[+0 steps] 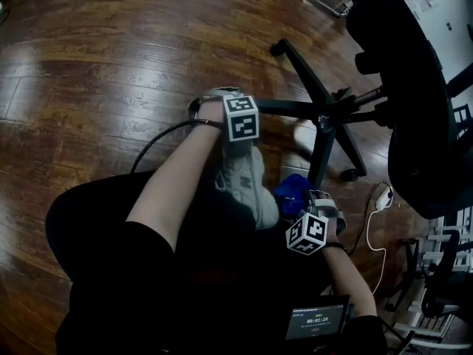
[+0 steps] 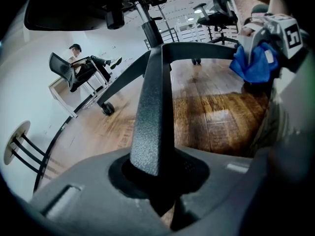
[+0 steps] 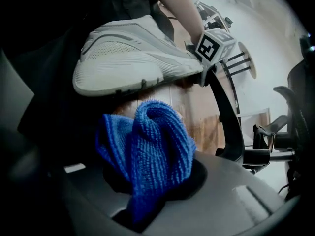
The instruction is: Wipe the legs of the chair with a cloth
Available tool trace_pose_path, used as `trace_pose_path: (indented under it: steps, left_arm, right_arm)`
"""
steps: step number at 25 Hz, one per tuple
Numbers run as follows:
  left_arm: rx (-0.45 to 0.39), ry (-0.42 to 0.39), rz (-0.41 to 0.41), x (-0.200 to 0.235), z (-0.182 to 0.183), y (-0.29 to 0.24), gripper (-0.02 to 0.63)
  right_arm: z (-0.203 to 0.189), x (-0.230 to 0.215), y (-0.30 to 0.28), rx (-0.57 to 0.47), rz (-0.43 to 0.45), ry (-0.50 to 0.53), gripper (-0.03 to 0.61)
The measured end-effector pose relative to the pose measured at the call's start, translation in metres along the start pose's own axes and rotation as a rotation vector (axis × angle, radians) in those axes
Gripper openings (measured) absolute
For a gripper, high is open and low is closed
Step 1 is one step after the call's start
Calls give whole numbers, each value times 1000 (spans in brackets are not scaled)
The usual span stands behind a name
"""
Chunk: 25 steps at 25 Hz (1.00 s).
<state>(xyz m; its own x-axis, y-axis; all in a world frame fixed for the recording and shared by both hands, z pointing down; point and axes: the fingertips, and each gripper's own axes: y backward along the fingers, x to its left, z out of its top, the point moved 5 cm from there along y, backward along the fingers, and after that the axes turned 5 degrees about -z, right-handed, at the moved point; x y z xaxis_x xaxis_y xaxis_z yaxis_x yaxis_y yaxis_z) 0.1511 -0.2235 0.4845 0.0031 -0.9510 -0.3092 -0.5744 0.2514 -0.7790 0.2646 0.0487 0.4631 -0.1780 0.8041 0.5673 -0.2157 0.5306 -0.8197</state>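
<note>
I see my left gripper (image 1: 238,111) at the outer end of one black chair leg (image 1: 292,108), its marker cube on top. My right gripper (image 1: 309,204) sits nearer me, the blue cloth (image 1: 293,189) bunched at its tip, beside a grey shoe (image 1: 247,183) above the wooden floor (image 1: 111,65).

bright blue ribbed cloth (image 3: 147,151), matt black speckled chair leg (image 2: 152,107), warm brown wood-grain floor (image 1: 111,65) with pale glossy streaks, pale grey shoe (image 3: 133,53) with mesh-dotted side, black-and-white square-patterned marker cube (image 1: 242,117), white cable (image 1: 373,239), black trousers (image 1: 111,287), black chair seat (image 1: 414,124)
</note>
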Motion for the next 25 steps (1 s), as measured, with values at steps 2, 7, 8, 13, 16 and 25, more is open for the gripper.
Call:
trace_pose_path:
  steps: [2,7,8,13,16,25]
  left_arm:
    - [1,3,0,0,0,0,77]
    - [0,-1,2,1,2,-1,77]
    - [1,-3,3,1,2,-1,77]
    - [1,-13,8,1,2,-1,77]
    - [2,-17,13,2,2,-1,77]
    - [0,-17,14,1,1,0,77]
  right_arm:
    - [-1,-2,-2,9,21,-10,87]
    - [-3,-32,-16,25,17,-53,89]
    - [-4,-41,-20,26,-3,-55,87]
    - [-10,-106,-46,24,-124,-101,89]
    - [-15,-153,-64,33,-175,-151,89]
    - [-15,-184,-71,40,-242,-186,91]
